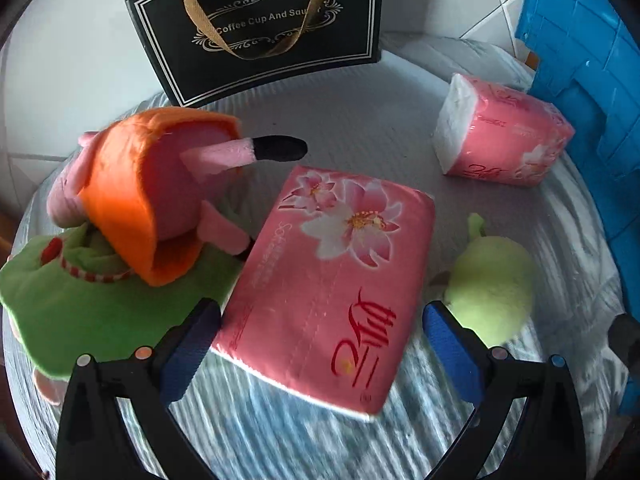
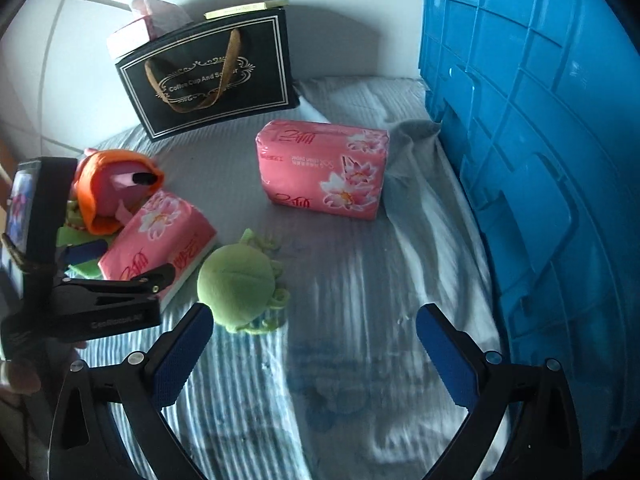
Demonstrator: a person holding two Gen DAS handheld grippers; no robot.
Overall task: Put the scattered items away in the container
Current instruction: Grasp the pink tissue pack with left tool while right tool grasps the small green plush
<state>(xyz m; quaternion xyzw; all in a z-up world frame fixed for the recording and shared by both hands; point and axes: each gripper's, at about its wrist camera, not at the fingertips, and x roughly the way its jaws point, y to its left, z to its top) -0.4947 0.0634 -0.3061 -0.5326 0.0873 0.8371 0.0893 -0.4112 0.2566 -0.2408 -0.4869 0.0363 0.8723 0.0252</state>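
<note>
A pink flowered tissue pack [image 1: 328, 280] lies on the striped bedding between the fingers of my left gripper [image 1: 320, 312], which is open and straddles its near end. The right wrist view shows the same left gripper [image 2: 128, 262] around that pack [image 2: 156, 236]. A second pink tissue pack [image 2: 324, 168] stands farther back beside the blue crate [image 2: 540, 160]. A round green plush [image 2: 236, 284] rests just ahead of the left finger of my right gripper [image 2: 316, 316], which is open and holds nothing. A pink plush in an orange dress [image 1: 140, 192] lies on a green plush [image 1: 80, 304].
A black gift bag [image 1: 260, 28] with gold handles stands at the back against the white wall, with a pink box [image 2: 140, 28] showing above its rim. The blue crate [image 1: 592, 80] walls off the right side. Rumpled striped bedding [image 2: 360, 300] covers the surface.
</note>
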